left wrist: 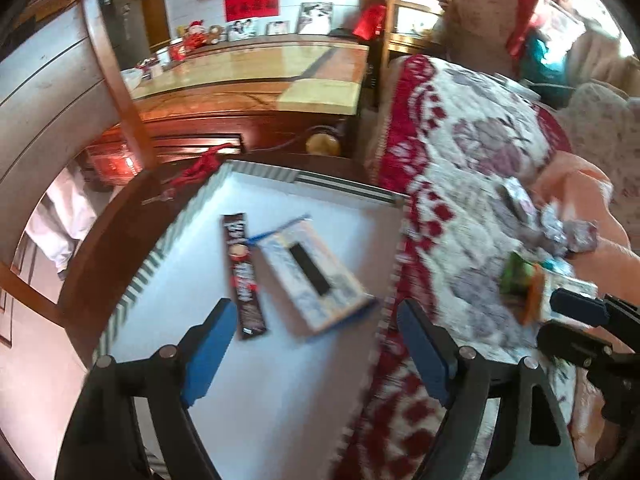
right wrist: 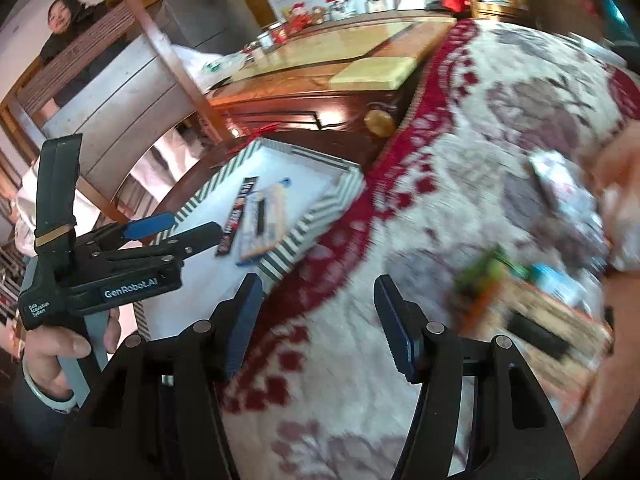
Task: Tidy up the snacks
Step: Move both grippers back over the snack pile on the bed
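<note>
A white tray with a striped rim [left wrist: 160, 248] holds a dark brown stick packet [left wrist: 244, 276] and a pale flat box with a black window [left wrist: 316, 280], side by side. My left gripper [left wrist: 316, 320] hovers open above them, with nothing between its blue pads. In the right wrist view the same tray [right wrist: 320, 216], stick packet [right wrist: 236, 216] and box [right wrist: 260, 220] lie beyond my open, empty right gripper [right wrist: 320, 292], which is over the blanket. Blurred loose snacks lie to the right: a green packet [right wrist: 484, 272], foil packets [left wrist: 568, 232] and another windowed box [right wrist: 540, 332].
A red and white floral blanket [left wrist: 460, 152] covers the surface right of the tray. The tray rests on dark wood [left wrist: 120, 224], with a glossy wooden cabinet [left wrist: 256, 80] behind. A hand [right wrist: 56, 352] holds the left gripper [right wrist: 188, 228]. A person [right wrist: 68, 28] stands far left behind a chair.
</note>
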Motion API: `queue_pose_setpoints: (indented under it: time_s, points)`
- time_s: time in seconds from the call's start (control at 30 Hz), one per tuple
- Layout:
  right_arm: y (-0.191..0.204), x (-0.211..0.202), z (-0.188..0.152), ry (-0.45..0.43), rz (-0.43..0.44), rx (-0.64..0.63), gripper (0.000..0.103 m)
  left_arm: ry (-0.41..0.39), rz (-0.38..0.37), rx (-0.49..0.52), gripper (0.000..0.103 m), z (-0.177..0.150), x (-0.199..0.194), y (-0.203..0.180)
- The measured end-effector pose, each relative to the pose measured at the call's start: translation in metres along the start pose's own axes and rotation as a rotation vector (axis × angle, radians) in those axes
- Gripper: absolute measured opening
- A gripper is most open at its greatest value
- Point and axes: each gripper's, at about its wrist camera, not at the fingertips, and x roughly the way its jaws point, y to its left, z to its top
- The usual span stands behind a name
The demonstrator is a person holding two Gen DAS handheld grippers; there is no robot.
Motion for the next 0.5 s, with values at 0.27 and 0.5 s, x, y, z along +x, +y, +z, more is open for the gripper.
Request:
queue_pose_setpoints:
  time_s: [0.27,0.5]
  points:
    - [-0.058,-0.059,-0.037,-0.030,-0.121,0.059,0.058,0.034,-0.081,0.032,0.085,-0.020,-0.015,-0.052]
    - [-0.102,-0.084,-0.059,-0.013,-0.249,0.112,0.058,0.069,-0.140,0.110,0.085,-0.023,-0.008,-0.109]
